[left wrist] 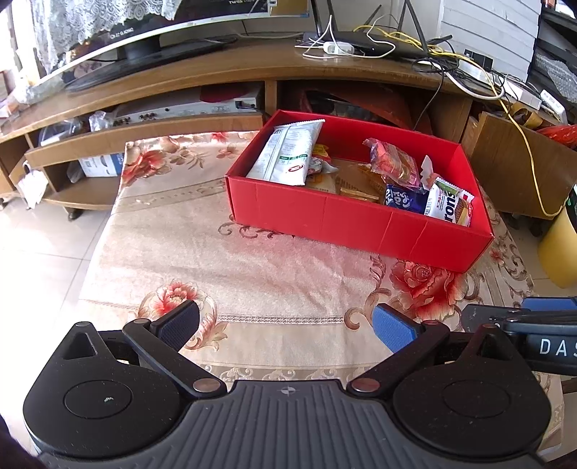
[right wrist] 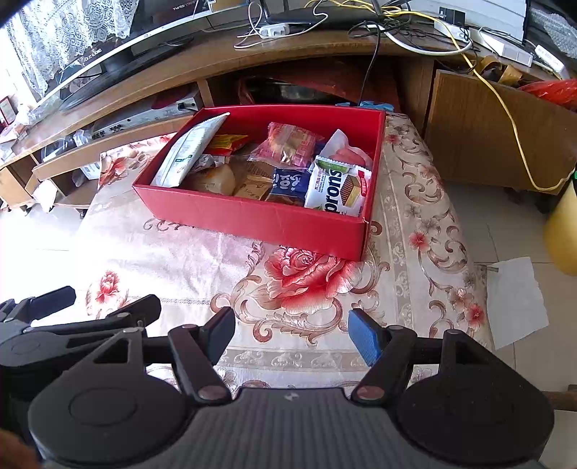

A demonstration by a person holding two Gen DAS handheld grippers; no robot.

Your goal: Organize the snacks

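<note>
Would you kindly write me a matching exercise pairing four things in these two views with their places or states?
Things:
1. tall white snack pouch
2. white wafer packet with a green end
3. red cardboard box
4. left gripper

Places or states:
A. on the floral tablecloth
B. open, holding nothing
C. leaning against the box's left wall
D. in the box's near right corner

Pairs: 1-C, 2-D, 3-A, 4-B

Floral cloth (right wrist: 306, 281) over the table, wooden TV stand (left wrist: 223, 72) beyond its far edge, tangled cables (right wrist: 414, 32) on top, yellow bin, perhaps (right wrist: 562, 231), white sheet (right wrist: 515, 299) on floor at right
</note>
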